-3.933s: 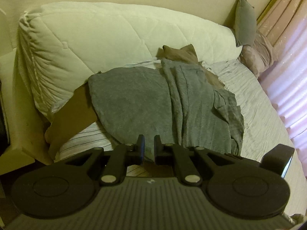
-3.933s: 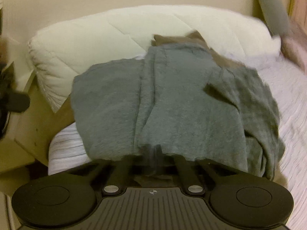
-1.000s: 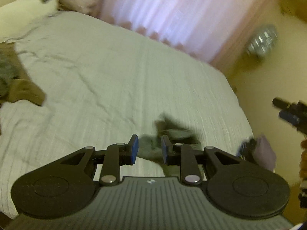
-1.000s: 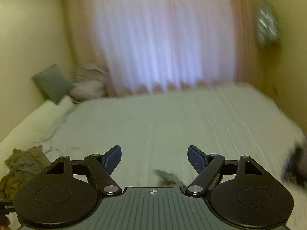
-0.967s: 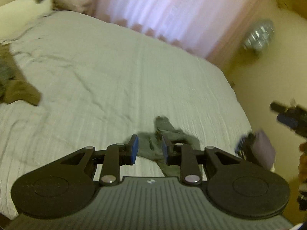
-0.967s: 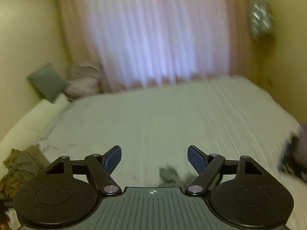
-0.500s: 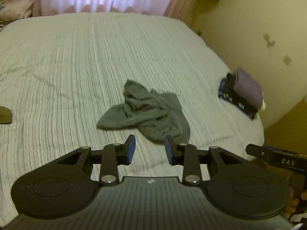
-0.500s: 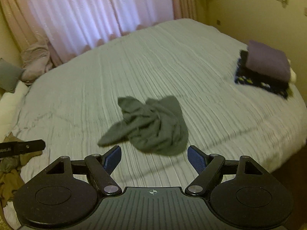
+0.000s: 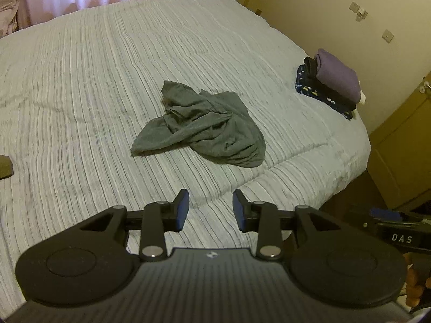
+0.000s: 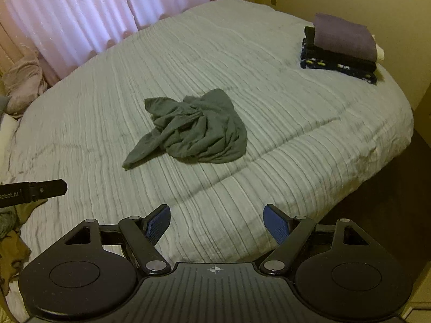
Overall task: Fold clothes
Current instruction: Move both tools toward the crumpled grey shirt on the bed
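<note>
Bed (image 9: 80, 80) fills both views, covered in a pale ribbed spread. Pink curtain (image 10: 94, 13) behind its far side.

Grey garment (image 9: 204, 129) lies crumpled in a loose heap near the middle of the bed, one narrow end trailing out toward the left; unfolded, touched by neither tool. Same heap in right wrist view (image 10: 194, 132).

Folded stack (image 9: 331, 83) sits near the bed's far right corner, well apart from the heap: purple piece on top, dark patterned pieces under it. Also seen in the right wrist view (image 10: 342, 45).

Left hand-held gripper (image 9: 211, 210): jaws parted to a moderate gap, nothing between the blue pads, held above the near edge of the bed, pointing at the heap.

Right hand-held gripper (image 10: 216, 224): jaws spread wide, empty, likewise over the near edge and clear of the spread.
</note>
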Demonstrator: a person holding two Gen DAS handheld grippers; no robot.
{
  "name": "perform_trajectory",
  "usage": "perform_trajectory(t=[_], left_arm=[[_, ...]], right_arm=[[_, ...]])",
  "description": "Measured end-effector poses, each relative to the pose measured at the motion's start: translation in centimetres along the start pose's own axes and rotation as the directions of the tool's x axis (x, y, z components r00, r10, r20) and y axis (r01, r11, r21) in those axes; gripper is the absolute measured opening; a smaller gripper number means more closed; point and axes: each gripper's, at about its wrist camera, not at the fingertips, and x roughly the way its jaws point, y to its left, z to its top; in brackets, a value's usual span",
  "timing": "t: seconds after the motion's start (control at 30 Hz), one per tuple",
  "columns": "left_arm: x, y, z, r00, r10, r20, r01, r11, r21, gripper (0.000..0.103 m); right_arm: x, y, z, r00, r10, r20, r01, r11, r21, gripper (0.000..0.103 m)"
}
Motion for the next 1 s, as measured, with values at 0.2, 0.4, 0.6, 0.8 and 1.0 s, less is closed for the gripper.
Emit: perform_trajectory(t=[0.2,0.4,0.6,0.8,1.0], left_arm=[[0.5,-0.1,1.0,1.0,0.013,0.006,-0.013,1.0,-0.004,0.032],[2.1,-0.8,2.8,0.999,0.046,0.011,-0.045,0.998,-0.044,0.032],[4.3,-2.8,4.6,0.996,0.092,0.02,-0.089,0.99,-0.106,0.032],[6.5,-5.3,5.6,0.991,0.128,0.028,-0.121,0.977,-0.175,0.033],[8.1,-6.3,5.6,0.984,0.176,0.009,-0.168,0.953,-0.251,0.033]], right_arm=[[0.9,0.0,0.9,1.0,0.01,-0.012,-0.01,1.0,-0.024,0.079],[3.0,-1.2,3.3,0.999,0.021,-0.044,-0.024,0.998,-0.066,0.079],[5.2,-3.5,6.8,0.996,0.044,-0.079,-0.054,0.99,-0.13,0.079],[7.2,-6.1,10.3,0.992,0.077,-0.1,-0.096,0.975,-0.201,0.079],[9.6,-8.7,12.5,0.983,0.109,-0.151,-0.144,0.958,-0.247,0.079]])
